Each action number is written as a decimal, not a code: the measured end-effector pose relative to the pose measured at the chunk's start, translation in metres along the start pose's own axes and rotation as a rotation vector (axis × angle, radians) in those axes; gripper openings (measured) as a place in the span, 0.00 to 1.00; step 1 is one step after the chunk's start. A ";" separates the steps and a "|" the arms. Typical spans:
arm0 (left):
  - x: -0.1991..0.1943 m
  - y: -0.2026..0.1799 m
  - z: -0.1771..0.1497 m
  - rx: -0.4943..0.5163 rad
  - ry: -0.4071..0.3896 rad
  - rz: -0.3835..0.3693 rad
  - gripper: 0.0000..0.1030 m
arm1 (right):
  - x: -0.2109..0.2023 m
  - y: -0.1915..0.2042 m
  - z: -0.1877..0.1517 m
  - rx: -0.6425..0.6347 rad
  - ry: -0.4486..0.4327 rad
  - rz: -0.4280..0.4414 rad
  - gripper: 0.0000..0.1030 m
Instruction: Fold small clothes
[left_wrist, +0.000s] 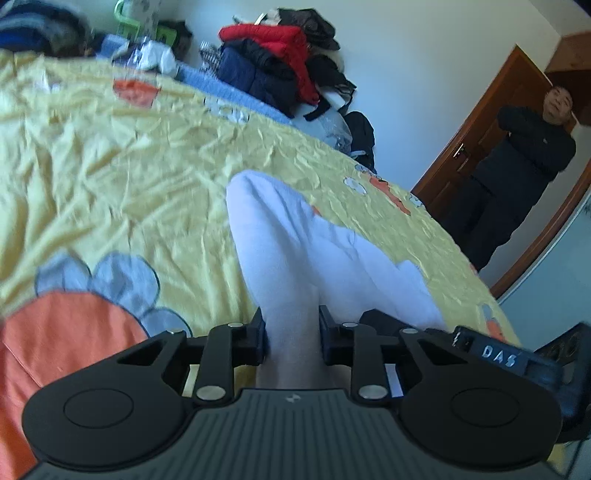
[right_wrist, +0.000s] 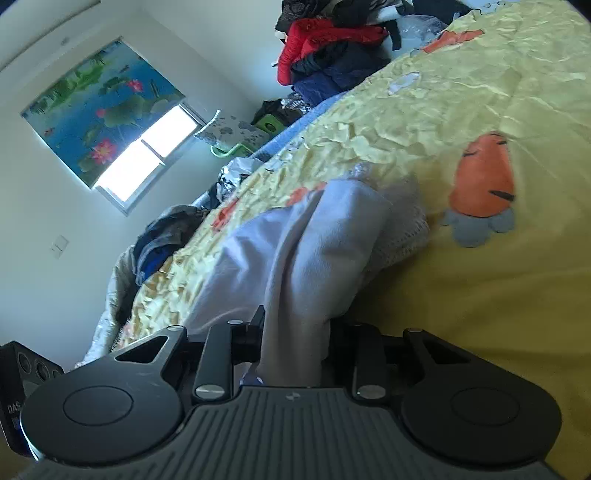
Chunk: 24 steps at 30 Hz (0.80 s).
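A small white garment (left_wrist: 295, 240) lies bunched on the yellow bedspread (left_wrist: 110, 166). My left gripper (left_wrist: 291, 332) is shut on one edge of it, with the cloth pulled taut between the fingers. In the right wrist view the same white garment (right_wrist: 321, 243) drapes forward from my right gripper (right_wrist: 295, 336), which is shut on another part of it. A lacy knit edge (right_wrist: 406, 236) shows at its right side. The right gripper's body (left_wrist: 554, 354) shows at the lower right of the left wrist view.
A pile of red, navy and black jackets (left_wrist: 280, 62) sits at the bed's far side. More clothes (right_wrist: 166, 236) lie along the bed's edge. A person in black (left_wrist: 517, 162) stands in the wooden doorway. A window (right_wrist: 147, 155) is in the wall.
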<state>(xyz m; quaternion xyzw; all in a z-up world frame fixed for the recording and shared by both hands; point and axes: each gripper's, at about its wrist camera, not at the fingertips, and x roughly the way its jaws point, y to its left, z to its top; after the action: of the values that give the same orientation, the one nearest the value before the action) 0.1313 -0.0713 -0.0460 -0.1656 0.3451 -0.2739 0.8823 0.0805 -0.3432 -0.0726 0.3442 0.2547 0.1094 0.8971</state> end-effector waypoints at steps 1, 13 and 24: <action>-0.002 -0.001 0.002 0.012 -0.007 0.006 0.24 | 0.000 0.003 0.000 -0.007 -0.003 0.004 0.30; -0.063 0.004 0.058 0.084 -0.130 0.106 0.24 | 0.008 0.090 0.027 -0.177 -0.075 0.094 0.30; -0.066 0.052 0.028 0.028 -0.012 0.341 0.69 | 0.030 0.076 -0.017 -0.125 0.042 -0.118 0.48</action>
<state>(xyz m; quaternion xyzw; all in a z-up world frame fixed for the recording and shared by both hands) 0.1292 0.0122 -0.0167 -0.0940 0.3588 -0.1241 0.9203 0.0956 -0.2660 -0.0433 0.2694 0.2857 0.0793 0.9162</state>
